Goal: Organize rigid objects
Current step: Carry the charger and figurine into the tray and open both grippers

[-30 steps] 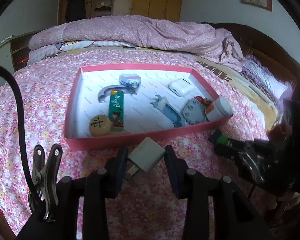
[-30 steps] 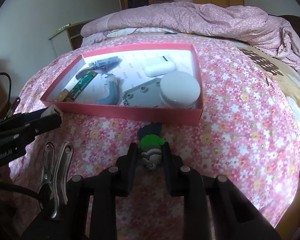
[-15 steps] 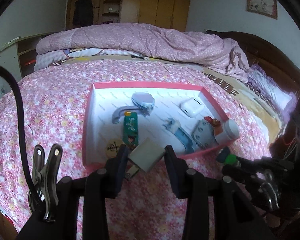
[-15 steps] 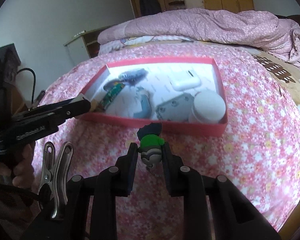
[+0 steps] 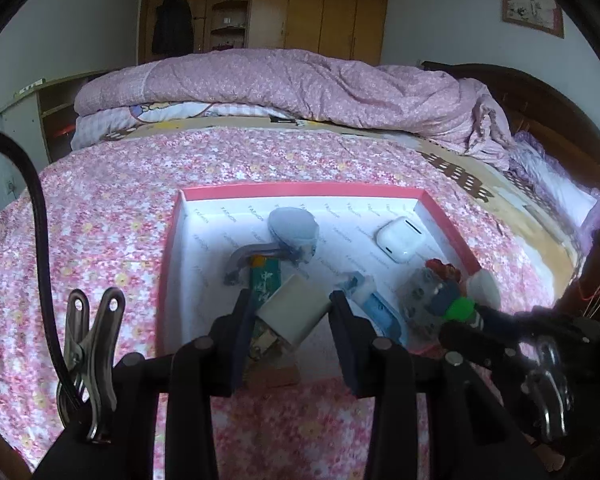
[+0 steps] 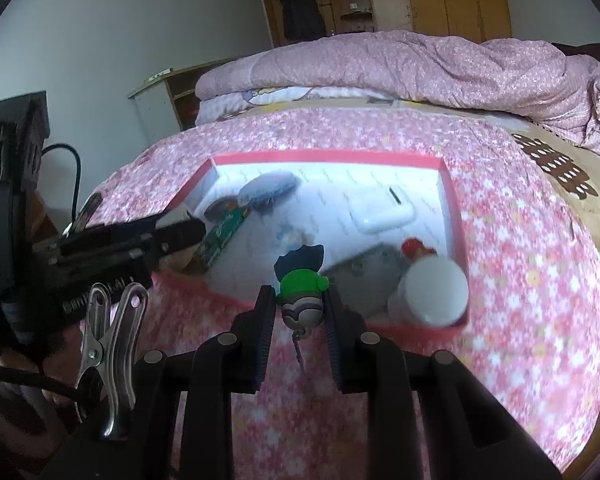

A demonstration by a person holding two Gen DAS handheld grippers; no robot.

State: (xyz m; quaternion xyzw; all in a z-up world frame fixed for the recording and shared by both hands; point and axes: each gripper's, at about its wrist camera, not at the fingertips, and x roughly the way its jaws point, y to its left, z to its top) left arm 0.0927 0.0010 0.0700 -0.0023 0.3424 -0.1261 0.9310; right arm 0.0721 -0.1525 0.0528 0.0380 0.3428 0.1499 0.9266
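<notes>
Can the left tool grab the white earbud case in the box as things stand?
Probably not yet. The left tool is shut on the white charger, so its jaws are full. The earbud case lies uncovered at the box's far right; release the charger first.

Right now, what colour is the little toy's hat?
Bright green; the toy figure shows best in the right wrist view.

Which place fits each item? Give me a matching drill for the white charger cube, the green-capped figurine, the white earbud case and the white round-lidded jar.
Items:
1. white charger cube
2. green-capped figurine
3. white earbud case
4. white round-lidded jar

Places:
A. tray's near right corner
B. left tool
C. right tool
D. far right part of pink tray

Pairs: 1-B, 2-C, 3-D, 4-A
</notes>
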